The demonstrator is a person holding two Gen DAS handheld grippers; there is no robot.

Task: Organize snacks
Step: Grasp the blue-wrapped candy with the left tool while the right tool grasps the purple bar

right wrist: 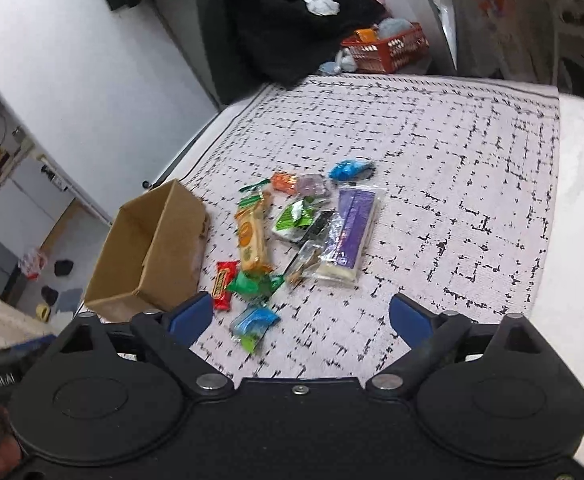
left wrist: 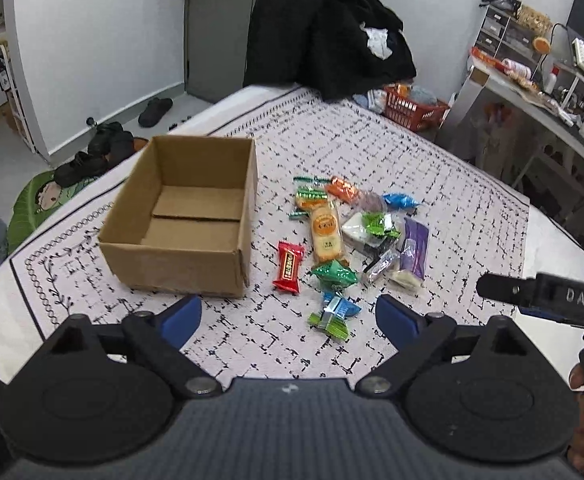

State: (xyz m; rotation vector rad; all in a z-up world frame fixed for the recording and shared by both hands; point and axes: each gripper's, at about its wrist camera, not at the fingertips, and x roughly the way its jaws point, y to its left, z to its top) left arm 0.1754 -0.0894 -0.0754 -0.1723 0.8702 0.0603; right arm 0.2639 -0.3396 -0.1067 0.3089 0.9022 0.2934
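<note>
An empty cardboard box (left wrist: 179,216) (right wrist: 147,248) stands open on the patterned cloth. To its right lies a pile of wrapped snacks: a red bar (left wrist: 289,267) (right wrist: 225,285), a long orange cracker pack (left wrist: 326,232) (right wrist: 251,240), a green candy (left wrist: 334,274), a blue-green candy (left wrist: 334,314) (right wrist: 253,324), a purple pack (left wrist: 414,250) (right wrist: 352,228). My left gripper (left wrist: 287,316) hovers open just short of the pile, nothing between its fingers. My right gripper (right wrist: 302,314) is also open and empty, near the blue-green candy.
A black garment heap (left wrist: 332,28) and a red basket (left wrist: 414,108) sit at the bed's far end. A cluttered desk (left wrist: 540,92) stands to the right. Shoes (left wrist: 103,148) lie on the floor beyond the box. The cloth (right wrist: 452,184) right of the snacks is bare.
</note>
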